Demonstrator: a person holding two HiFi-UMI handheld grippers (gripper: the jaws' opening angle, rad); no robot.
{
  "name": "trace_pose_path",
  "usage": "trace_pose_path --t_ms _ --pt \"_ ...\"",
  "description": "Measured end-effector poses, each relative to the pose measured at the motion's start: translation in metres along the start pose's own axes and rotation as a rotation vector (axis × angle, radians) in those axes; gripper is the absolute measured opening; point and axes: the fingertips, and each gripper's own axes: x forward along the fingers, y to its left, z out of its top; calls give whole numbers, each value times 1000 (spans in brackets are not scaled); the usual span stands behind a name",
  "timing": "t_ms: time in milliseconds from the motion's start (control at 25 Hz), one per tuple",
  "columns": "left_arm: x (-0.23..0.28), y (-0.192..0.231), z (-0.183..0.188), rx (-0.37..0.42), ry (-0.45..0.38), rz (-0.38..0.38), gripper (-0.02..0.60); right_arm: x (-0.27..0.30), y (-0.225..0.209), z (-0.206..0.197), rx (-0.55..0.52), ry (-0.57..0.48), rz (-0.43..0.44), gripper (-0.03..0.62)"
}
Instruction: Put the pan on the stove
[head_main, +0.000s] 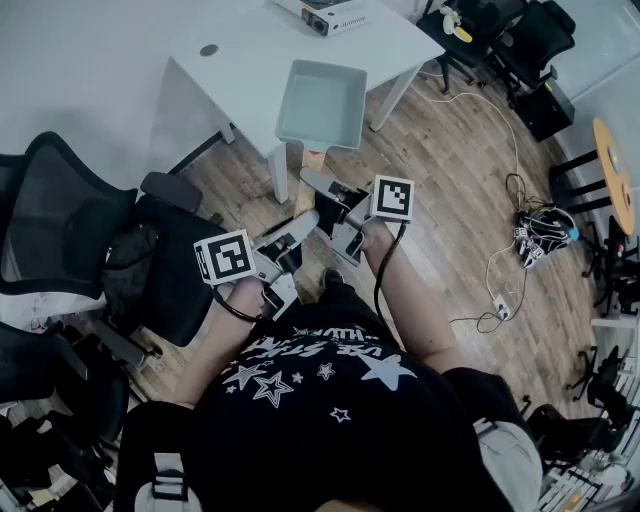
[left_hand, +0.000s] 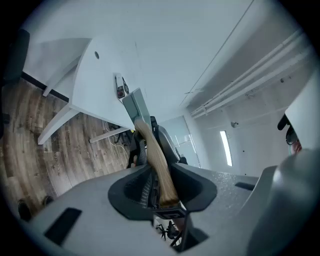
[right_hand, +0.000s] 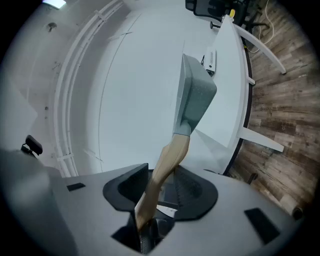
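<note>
Both of the person's arms reach forward and down, close together in front of the torso. The left hand (head_main: 245, 295) holds the left gripper (head_main: 300, 228), with the left forearm (head_main: 215, 345) angled in from the side. The right hand (head_main: 378, 235) carries the right gripper (head_main: 325, 190) slightly further forward, its right forearm (head_main: 415, 305) bare and nearly straight. Each gripper's jaws are clamped on the same pan handle (left_hand: 157, 160), the left gripping nearer the handle's end, the right just beyond it. Both grippers' marker cubes face upward.
</note>
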Motion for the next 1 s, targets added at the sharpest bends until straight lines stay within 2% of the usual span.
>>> trace_pose_path --t_ms 80,200,320,520,720,800,920,1000 --pt "3 1 -1 -32 -8 -3 112 -1 -4 2 -1 5 -5 156" --pt "6 6 0 -8 -4 4 112 -2 -7 4 -8 12 -13 159" --pt "7 5 -1 -36 -11 -3 112 -1 -7 4 -11 13 -8 160" --pt "7 3 2 -5 -4 9 112 -2 -5 5 -2 9 -9 160" --pt "9 9 0 -10 6 2 112 -3 -10 5 -3 2 -4 160" --pt "7 8 -1 -25 10 -3 113 -3 -10 4 0 -3 -4 161" --pt "8 3 -2 -88 1 -24 112 -3 -10 4 10 -10 -14 160" --pt "10 2 -2 -87 2 -28 114 -5 -10 5 8 -14 -16 160"
